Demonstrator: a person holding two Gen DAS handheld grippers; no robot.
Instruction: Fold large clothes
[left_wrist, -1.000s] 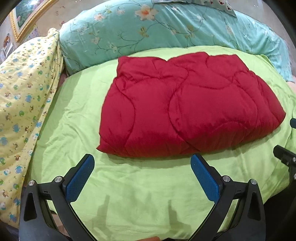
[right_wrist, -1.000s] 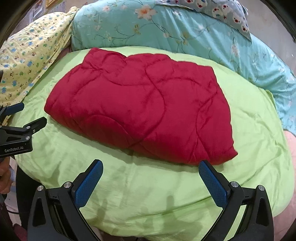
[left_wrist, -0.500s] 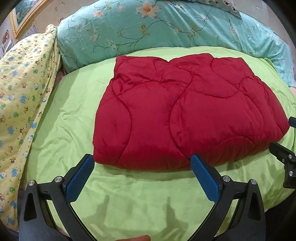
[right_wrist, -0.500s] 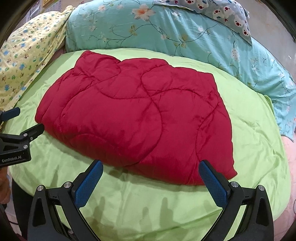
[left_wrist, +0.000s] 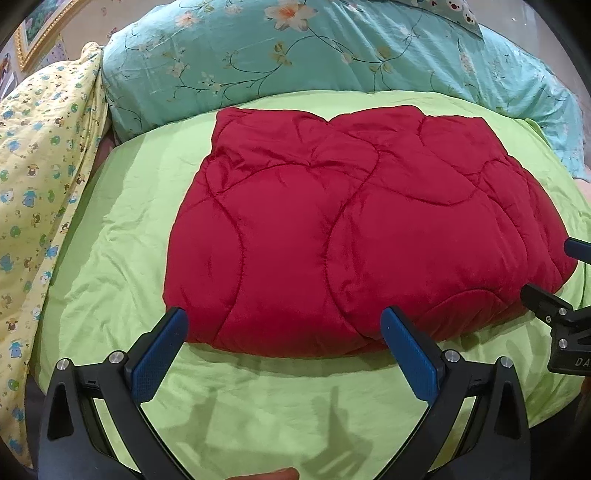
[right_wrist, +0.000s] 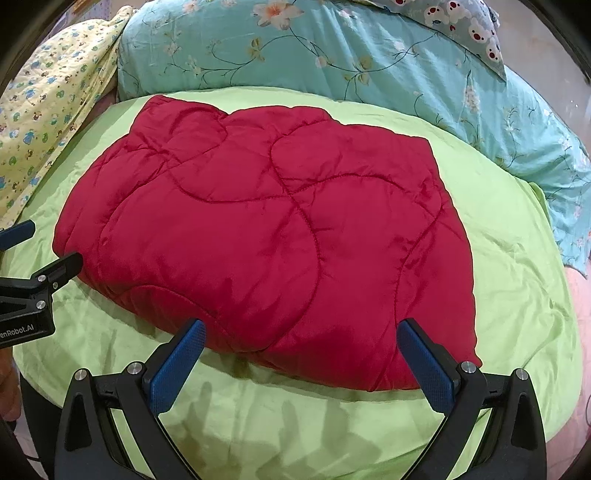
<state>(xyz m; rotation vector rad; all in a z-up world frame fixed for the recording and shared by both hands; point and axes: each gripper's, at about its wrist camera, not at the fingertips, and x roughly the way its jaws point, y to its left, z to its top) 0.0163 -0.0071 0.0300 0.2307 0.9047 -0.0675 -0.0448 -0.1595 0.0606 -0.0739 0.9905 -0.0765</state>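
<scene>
Grippers, left (left_wrist: 282, 354) and right (right_wrist: 301, 363), hover spread wide and empty at red quilt's (left_wrist: 351, 229) near edge, seemingly ready to pinch it for another fold

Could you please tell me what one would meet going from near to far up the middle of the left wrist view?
left gripper → lime-green sheet → red quilted garment → teal floral bedding

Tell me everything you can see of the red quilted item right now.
The red quilted item is puffy, slightly shiny fabric stitched in curved lines, folded into a thick rough rectangle. It lies flat on the green sheet, just short of the teal floral bedding. Both open grippers, left and right, sit at its near edge, gripping nothing.
</scene>
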